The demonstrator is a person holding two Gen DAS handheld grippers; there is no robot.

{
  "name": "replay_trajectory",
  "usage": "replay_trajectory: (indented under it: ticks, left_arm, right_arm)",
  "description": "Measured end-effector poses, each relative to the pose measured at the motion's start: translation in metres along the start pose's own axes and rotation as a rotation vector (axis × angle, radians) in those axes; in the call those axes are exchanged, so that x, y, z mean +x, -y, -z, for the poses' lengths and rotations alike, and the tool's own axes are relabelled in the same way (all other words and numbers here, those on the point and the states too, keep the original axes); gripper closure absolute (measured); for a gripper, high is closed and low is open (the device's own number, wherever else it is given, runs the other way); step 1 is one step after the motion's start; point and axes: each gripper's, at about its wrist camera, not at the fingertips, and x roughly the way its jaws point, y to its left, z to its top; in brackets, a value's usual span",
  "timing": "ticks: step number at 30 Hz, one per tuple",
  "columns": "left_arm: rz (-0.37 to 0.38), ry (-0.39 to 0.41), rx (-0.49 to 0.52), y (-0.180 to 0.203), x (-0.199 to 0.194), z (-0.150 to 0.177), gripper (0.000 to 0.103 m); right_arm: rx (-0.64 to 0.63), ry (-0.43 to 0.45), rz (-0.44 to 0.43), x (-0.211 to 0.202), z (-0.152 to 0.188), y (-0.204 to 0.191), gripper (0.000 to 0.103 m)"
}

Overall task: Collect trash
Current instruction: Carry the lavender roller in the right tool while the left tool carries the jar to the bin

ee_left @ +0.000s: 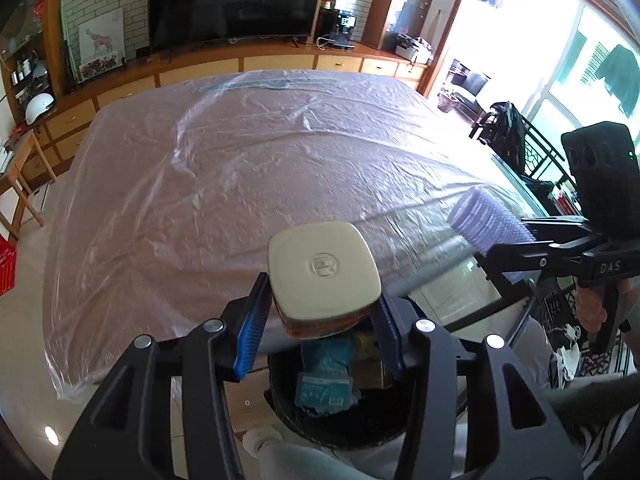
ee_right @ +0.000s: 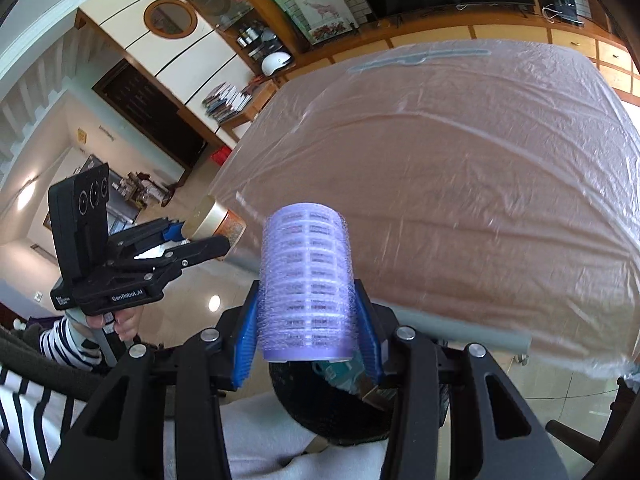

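Observation:
My left gripper (ee_left: pixel 322 298) is shut on a small jar (ee_left: pixel 324 264) that has a cream rounded-square lid and an orange-brown body. It hangs just above a black bin (ee_left: pixel 360 420) holding teal packets (ee_left: pixel 324 388). My right gripper (ee_right: pixel 306 292) is shut on a purple hair roller (ee_right: pixel 306 272), with the same bin (ee_right: pixel 320 408) below it. In the left wrist view the right gripper (ee_left: pixel 500 236) and its roller (ee_left: pixel 480 216) are off to the right. In the right wrist view the left gripper (ee_right: pixel 204 236) and its jar (ee_right: pixel 216 220) are on the left.
A large table under clear plastic sheeting (ee_left: pixel 240 180) fills the space ahead, its edge right over the bin. Behind it stand a wooden cabinet (ee_left: pixel 280 64) and a television (ee_left: pixel 236 0). A dark chair (ee_left: pixel 508 136) and clutter stand at the right. The person's light trousers (ee_right: pixel 280 440) show beside the bin.

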Motion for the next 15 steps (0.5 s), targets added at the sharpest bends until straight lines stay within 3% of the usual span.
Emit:
replay_trajectory:
  ticks: [8, 15]
  left_arm:
    - [0.07, -0.051, 0.068, 0.025, -0.008, 0.032, 0.053]
    - [0.078, -0.11, 0.093, 0.038, 0.004, 0.058, 0.053]
  right_arm:
    - [-0.013, -0.081, -0.014, 0.009, 0.032, -0.017, 0.061]
    - [0.009, -0.147, 0.0, 0.022, 0.055, -0.017, 0.061]
